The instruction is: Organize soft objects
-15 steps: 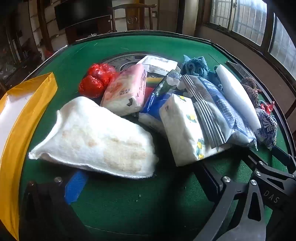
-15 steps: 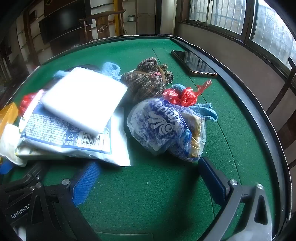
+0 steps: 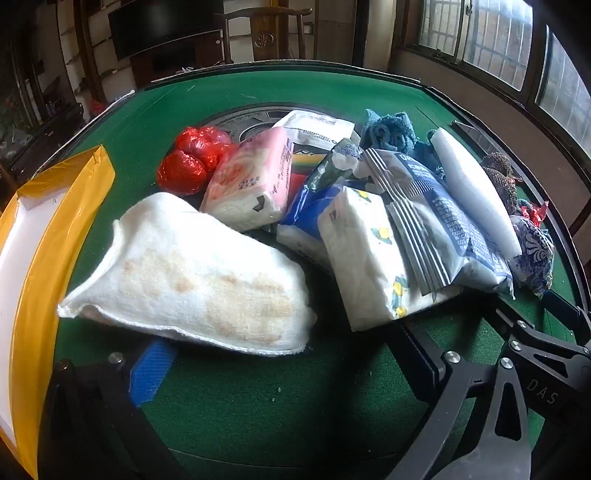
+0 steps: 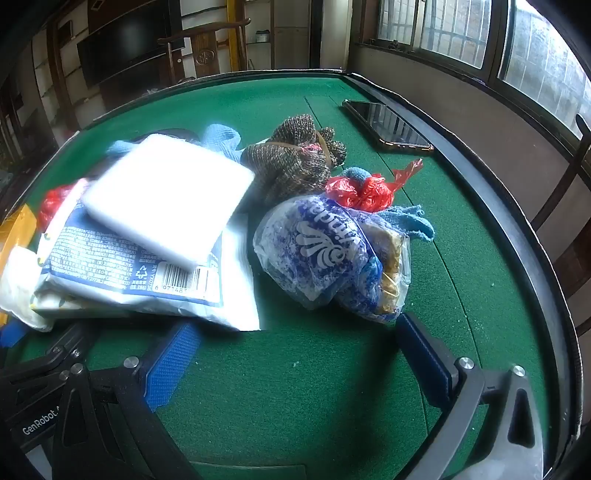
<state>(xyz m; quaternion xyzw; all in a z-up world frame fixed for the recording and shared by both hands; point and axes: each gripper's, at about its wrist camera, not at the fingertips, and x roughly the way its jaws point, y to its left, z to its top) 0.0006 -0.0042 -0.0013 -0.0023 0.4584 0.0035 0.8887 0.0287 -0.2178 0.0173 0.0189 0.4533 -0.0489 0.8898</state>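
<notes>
Nothing shifts since before: we hold both grippers, left (image 3: 288, 365) and right (image 4: 295, 354), spread empty before the pile (image 3: 369, 229), choosing.

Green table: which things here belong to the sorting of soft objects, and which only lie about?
For the job: white towel, pink tissue pack, knitted bundle, blue patterned bag, yellow box.
Lying about: phone, wooden chair.

Green felt table (image 3: 258, 402): white towel (image 3: 192, 273), tissue packs (image 3: 373, 254), red bag (image 3: 195, 158), phone (image 4: 388, 123), yellow box (image 3: 44, 236).
</notes>
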